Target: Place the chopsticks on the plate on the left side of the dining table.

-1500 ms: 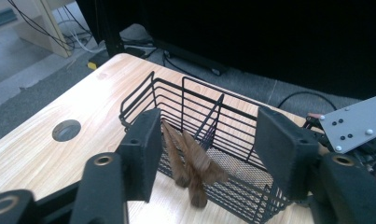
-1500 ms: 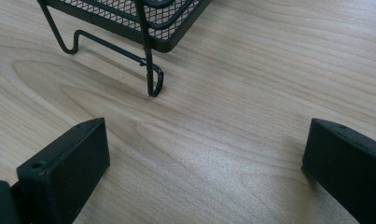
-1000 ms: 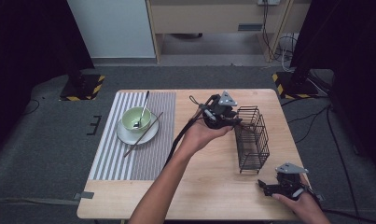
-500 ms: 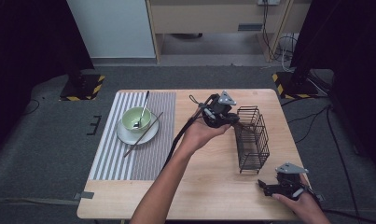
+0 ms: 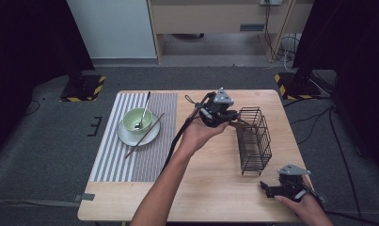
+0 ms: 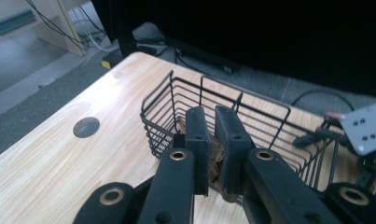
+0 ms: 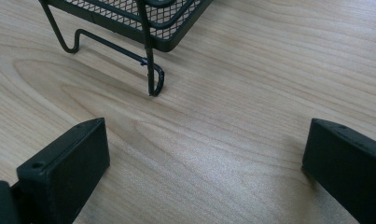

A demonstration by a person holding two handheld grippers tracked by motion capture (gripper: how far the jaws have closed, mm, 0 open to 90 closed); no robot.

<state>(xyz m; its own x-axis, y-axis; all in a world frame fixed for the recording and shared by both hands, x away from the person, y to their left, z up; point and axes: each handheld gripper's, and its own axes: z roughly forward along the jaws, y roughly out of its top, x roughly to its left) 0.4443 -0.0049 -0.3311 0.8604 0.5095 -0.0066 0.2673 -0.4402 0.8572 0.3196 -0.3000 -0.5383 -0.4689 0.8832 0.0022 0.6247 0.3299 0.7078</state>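
Left gripper view shows a brown chopstick point(image 6: 217, 156) pinched between the two black jaws of the left gripper point(image 6: 212, 140), at lower centre of the frame, just in front of the near rim of the black wire basket point(image 6: 251, 116). We note that these jaws have just been closing, and the pads now press on the stick from both sides. We judge that the grasp is made and that the next step is to carry the stick over the rim and release it inside.

High view places the left gripper point(image 5: 232, 117) at centre frame, touching or just beside the basket's left wall. A second chopstick point(image 5: 145, 135) lies across the white plate point(image 5: 130, 139) under the green bowl point(image 5: 138, 118), left of centre on the striped mat point(image 5: 116, 160); a spoon point(image 5: 144, 108) stands in the bowl.

Right gripper point(image 7: 204, 154) rests on the table point(image 7: 251, 70) with jaws wide apart and nothing between them.
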